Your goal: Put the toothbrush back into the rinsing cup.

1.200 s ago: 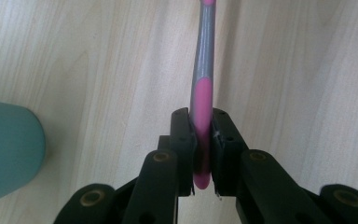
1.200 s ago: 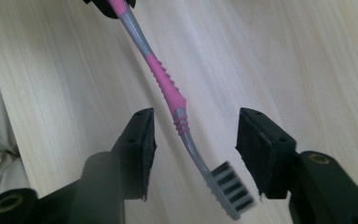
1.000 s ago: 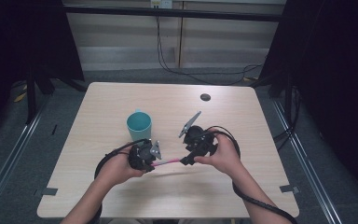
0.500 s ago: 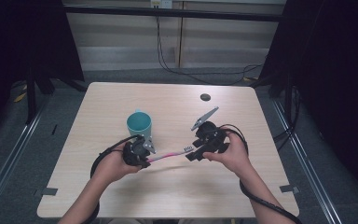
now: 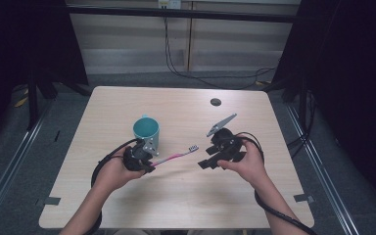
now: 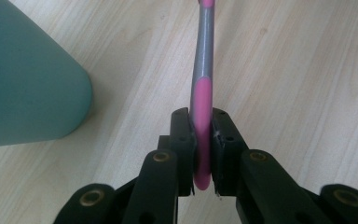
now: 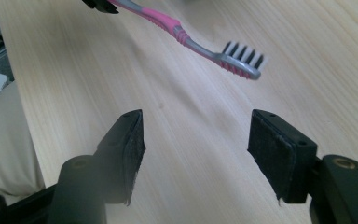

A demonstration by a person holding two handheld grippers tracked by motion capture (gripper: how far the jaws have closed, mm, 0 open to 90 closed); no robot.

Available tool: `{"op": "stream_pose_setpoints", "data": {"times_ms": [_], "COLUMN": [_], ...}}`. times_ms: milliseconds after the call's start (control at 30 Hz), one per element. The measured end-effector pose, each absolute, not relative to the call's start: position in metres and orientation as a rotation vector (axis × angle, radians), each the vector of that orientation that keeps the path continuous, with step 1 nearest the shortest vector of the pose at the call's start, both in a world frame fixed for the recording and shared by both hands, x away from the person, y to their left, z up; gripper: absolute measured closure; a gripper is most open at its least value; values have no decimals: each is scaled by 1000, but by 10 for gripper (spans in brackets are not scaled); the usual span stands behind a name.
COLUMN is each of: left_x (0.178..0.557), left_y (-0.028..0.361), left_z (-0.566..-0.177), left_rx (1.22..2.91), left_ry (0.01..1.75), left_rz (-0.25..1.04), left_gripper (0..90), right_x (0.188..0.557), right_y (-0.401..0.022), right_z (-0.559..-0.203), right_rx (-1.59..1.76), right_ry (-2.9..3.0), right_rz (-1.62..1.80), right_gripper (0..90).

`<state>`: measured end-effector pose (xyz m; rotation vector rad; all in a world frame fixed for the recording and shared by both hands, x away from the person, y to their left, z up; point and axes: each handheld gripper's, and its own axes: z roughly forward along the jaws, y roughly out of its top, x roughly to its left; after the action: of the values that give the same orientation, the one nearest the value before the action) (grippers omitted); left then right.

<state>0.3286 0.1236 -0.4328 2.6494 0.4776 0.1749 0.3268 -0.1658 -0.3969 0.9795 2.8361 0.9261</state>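
No text, label, brand, number or sign can be read in any of the views.

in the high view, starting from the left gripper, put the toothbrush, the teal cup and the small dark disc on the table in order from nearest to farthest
From the left gripper:
1. Toothbrush: clamped in its jaws, head pointing toward the right gripper.
2. Teal cup: standing just behind the gripper, close by.
3. Small dark disc: near the table's far edge, off to the right, clearly farthest.
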Motion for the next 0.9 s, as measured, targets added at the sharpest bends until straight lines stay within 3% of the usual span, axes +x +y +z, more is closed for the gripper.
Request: {"op": "stream_pose_setpoints", "data": {"times_ms": [900], "left_x": [329], "left_y": [128], "left_z": [-437], "left_rx": [2458], "left_ry": [590], "left_rz": [111], "left_gripper": [816], "right_x": [324], "right_y": [-171], "right_z": [-412], "right_rx": [1042], "right_ry": [2749], "right_rz": [1101], "right_gripper": [373]}}
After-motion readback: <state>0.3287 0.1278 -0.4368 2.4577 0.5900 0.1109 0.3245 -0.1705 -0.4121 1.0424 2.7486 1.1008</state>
